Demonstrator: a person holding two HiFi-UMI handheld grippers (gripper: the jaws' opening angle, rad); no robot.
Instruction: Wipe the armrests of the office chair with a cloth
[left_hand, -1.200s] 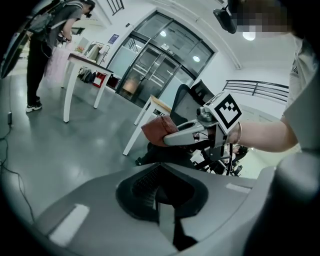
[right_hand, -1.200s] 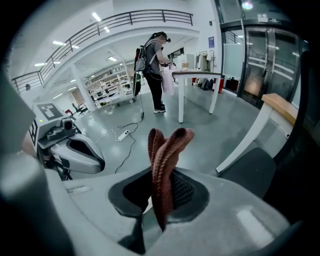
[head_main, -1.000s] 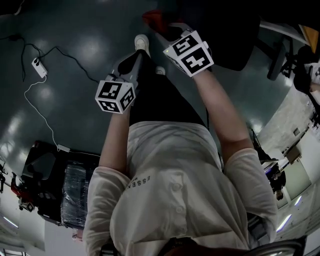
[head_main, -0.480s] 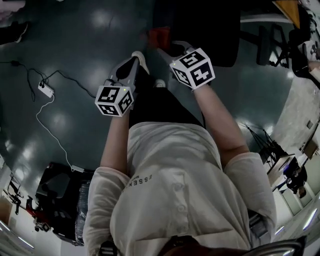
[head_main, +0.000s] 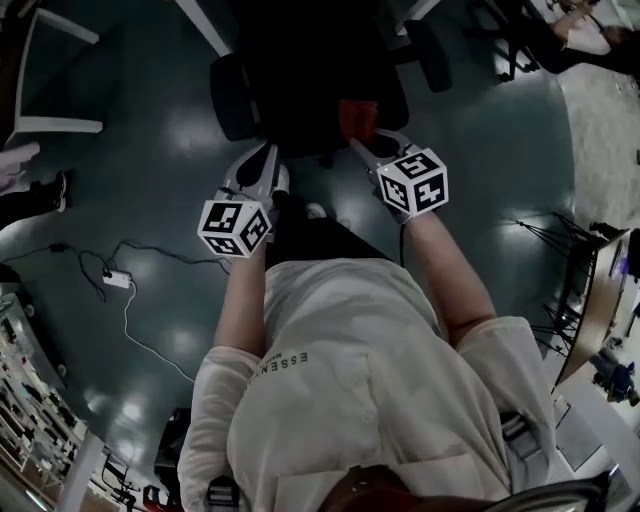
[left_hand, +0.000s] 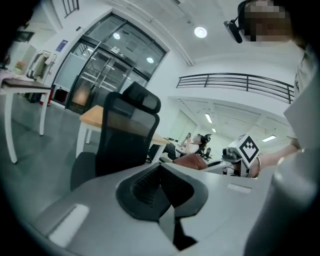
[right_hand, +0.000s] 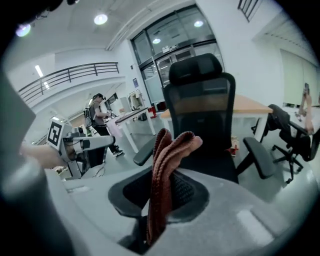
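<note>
While a white power strip (head_main: 117, 280) and its cable lie on the dark floor (head_main: 150, 150) well to the left of the office chair (head_main: 320, 70), the person stands right in front of that chair with both grippers raised towards it. The left gripper (head_main: 262, 168) points at the chair's seat edge, close to the armrest (head_main: 228, 97) on the person's left but apart from it. In the left gripper view its fingers (left_hand: 150, 182) are pressed together with nothing between them, and the chair (left_hand: 125, 135) stands a little way ahead. Further right, a reddish-brown cloth (head_main: 352, 118) shows in front of the chair's seat. The right gripper (head_main: 368, 148) has its fingers clamped on this cloth (right_hand: 165, 165), which stands up folded from the jaws and droops over at the top. Past it the right gripper view shows the chair (right_hand: 200, 115) facing the camera, not touched by cloth or gripper. The other armrest (head_main: 428, 55) juts from the chair's right side, clear of the right gripper.
</note>
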